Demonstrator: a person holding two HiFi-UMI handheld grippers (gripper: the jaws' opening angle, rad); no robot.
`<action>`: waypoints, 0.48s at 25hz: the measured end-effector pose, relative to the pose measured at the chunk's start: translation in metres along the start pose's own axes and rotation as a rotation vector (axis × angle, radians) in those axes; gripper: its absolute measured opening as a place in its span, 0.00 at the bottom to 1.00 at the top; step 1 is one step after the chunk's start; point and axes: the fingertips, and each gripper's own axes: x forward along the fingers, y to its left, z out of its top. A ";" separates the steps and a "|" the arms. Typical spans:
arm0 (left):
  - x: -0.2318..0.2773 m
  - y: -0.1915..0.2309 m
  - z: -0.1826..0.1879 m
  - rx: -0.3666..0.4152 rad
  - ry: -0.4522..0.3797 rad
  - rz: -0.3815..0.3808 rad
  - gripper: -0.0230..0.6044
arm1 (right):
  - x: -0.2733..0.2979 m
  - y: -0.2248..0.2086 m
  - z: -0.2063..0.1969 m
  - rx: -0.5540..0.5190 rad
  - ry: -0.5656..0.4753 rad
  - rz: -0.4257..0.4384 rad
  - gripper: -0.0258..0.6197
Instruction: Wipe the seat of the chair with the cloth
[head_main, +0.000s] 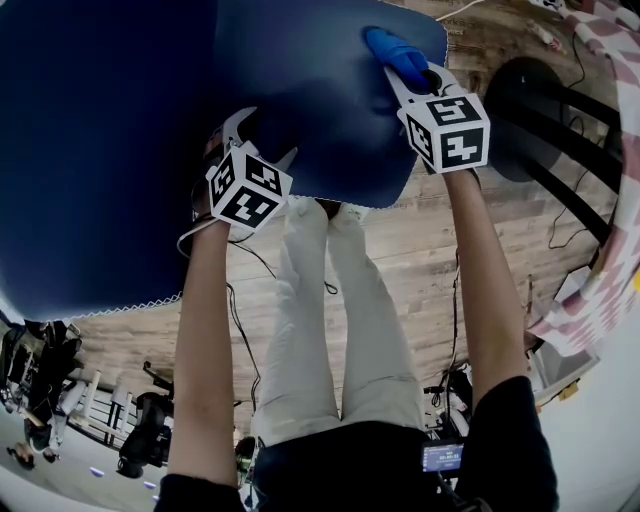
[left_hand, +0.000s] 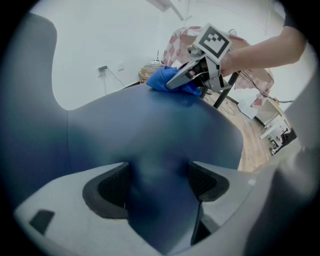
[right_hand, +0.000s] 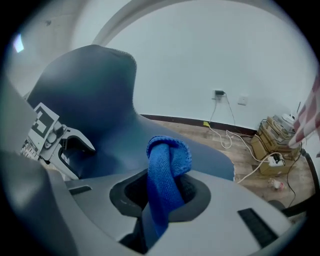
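The dark blue chair seat (head_main: 320, 100) (left_hand: 150, 130) (right_hand: 115, 140) fills the top of the head view, and its back (head_main: 90, 150) rises at the left. My right gripper (head_main: 408, 72) (right_hand: 162, 192) is shut on a bright blue cloth (head_main: 395, 55) (right_hand: 165, 175). It presses the cloth on the seat's far right part. In the left gripper view that cloth (left_hand: 162, 80) lies bunched under the right gripper (left_hand: 182, 80). My left gripper (head_main: 240, 128) (left_hand: 157, 182) (right_hand: 75, 150) sits at the seat's near edge, its jaws closed on the thick edge.
Wooden floor (head_main: 400, 250) lies under the chair. A black stand (head_main: 540, 120) and a checked red-and-white fabric (head_main: 600, 290) are at the right. Cables and a wall socket (right_hand: 219, 93) run along the wall, next to stacked boxes (right_hand: 275, 137). The person's legs (head_main: 330, 320) stand close to the seat.
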 end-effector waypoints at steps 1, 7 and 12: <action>0.000 0.000 0.000 0.000 0.001 0.000 0.62 | 0.006 0.011 0.004 -0.018 0.003 0.018 0.13; 0.000 0.000 0.000 -0.001 0.000 0.003 0.62 | 0.032 0.064 0.026 -0.053 -0.009 0.106 0.13; 0.001 -0.002 0.001 -0.003 0.000 0.002 0.62 | 0.046 0.092 0.035 -0.057 -0.011 0.162 0.13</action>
